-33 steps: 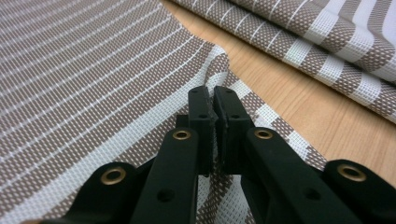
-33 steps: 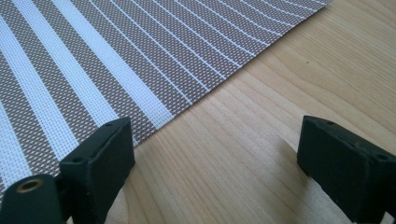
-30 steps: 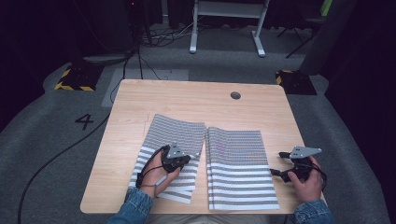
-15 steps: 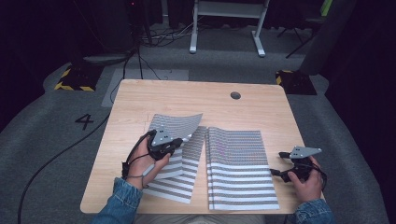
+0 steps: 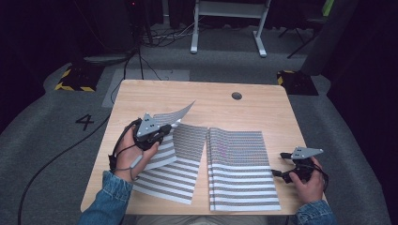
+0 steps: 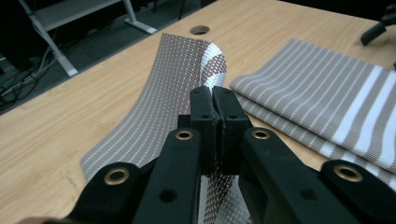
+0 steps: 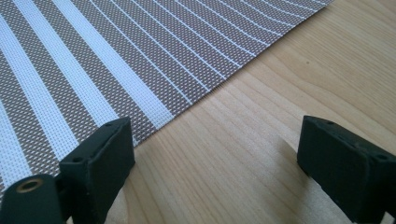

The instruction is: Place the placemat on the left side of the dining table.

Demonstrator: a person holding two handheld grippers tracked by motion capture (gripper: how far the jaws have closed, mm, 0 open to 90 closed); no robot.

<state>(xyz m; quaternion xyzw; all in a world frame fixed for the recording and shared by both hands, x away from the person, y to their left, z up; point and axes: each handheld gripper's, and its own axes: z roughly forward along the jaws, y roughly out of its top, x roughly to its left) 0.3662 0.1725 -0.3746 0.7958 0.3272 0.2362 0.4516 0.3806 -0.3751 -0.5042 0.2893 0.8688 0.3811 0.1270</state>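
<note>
2 striped mats: left gripper (image 5: pixel 165 130) clamps left mat (image 5: pixel 176 159); right gripper (image 5: pixel 278 164) jaws apart beside right mat (image 5: pixel 239 173). Wood table (image 5: pixel 263 112), dark room.

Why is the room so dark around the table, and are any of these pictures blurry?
High view: light falls on the wooden table, the floor behind fades to black. Left gripper view: the jaws are soft up close, the lifted striped placemat sharper. Right gripper view: the weave of the flat placemat is crisp, with soft shadows under the jaws.

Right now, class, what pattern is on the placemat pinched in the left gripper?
Grey-brown and white stripes on the placemat, seen best in the high view.
</note>
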